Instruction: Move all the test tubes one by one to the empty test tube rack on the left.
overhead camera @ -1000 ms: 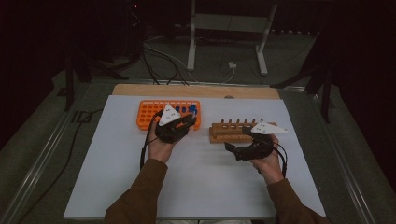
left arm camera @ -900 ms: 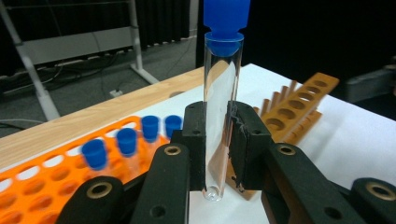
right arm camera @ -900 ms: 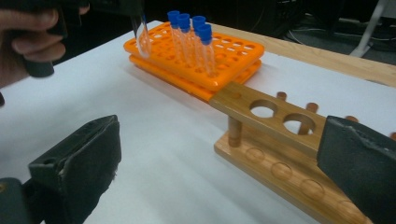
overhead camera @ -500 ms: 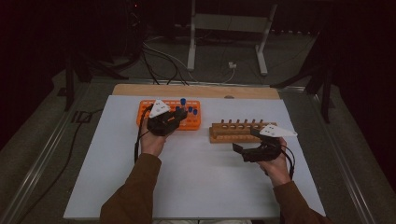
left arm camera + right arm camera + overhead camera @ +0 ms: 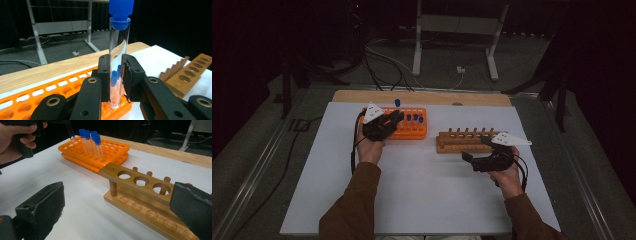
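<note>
My left gripper [image 5: 117, 75] is shut on a clear test tube [image 5: 117, 62] with a blue cap, held upright. In the right gripper view the tube's round bottom [image 5: 72, 137] hangs just above the left end of the orange rack [image 5: 112, 147]. In the high view the left gripper [image 5: 393, 119] sits over the orange rack [image 5: 414, 131] with the blue cap [image 5: 397, 102] above it. Several blue-capped tubes [image 5: 91, 142] stand in that rack. My right gripper [image 5: 117, 207] is open with nothing between its pads, in front of the wooden rack [image 5: 140, 192], whose holes hold nothing.
A white mat [image 5: 422, 190] covers the table, with a wooden board [image 5: 422, 97] along its far edge. The wooden rack [image 5: 462, 140] lies right of the orange one, and the right gripper [image 5: 476, 148] rests near its front. Cables and a stand's legs lie beyond the table.
The left gripper has carried the tube to the left and a little farther away over the orange rack. The right gripper has hardly moved.
</note>
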The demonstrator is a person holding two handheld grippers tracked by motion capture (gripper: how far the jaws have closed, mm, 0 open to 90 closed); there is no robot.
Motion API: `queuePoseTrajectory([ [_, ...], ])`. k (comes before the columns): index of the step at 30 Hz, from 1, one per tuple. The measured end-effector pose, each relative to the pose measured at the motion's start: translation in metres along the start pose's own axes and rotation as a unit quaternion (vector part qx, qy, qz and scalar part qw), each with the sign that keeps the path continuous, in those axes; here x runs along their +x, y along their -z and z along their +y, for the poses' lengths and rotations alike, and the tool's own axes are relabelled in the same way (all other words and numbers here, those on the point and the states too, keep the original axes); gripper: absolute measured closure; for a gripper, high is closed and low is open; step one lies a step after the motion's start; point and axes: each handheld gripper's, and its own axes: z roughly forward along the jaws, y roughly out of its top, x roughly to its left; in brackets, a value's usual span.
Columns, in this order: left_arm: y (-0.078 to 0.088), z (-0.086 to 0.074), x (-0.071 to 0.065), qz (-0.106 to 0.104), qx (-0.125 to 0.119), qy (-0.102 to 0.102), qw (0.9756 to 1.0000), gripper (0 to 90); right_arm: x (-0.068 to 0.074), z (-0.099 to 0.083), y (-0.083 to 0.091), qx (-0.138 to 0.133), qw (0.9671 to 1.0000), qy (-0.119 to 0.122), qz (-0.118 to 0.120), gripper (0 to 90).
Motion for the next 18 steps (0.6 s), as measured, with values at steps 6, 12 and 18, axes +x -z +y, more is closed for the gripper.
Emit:
queuePoseTrajectory([
  [6,-0.002,-0.003,0.008,0.02,0.005,0.01,0.9997,78.2,0.0,0.0,-0.001,0.001,1.0,0.002,0.004,0.0],
  [12,-0.006,-0.008,0.014,0.036,0.015,0.012,0.9991,78.2,0.001,0.0,-0.001,0.0,1.0,0.004,0.007,0.0],
  [18,-0.012,-0.012,0.017,0.046,0.023,0.012,0.9986,78.2,0.002,0.0,-0.002,0.001,0.9999,0.005,0.009,0.0],
])
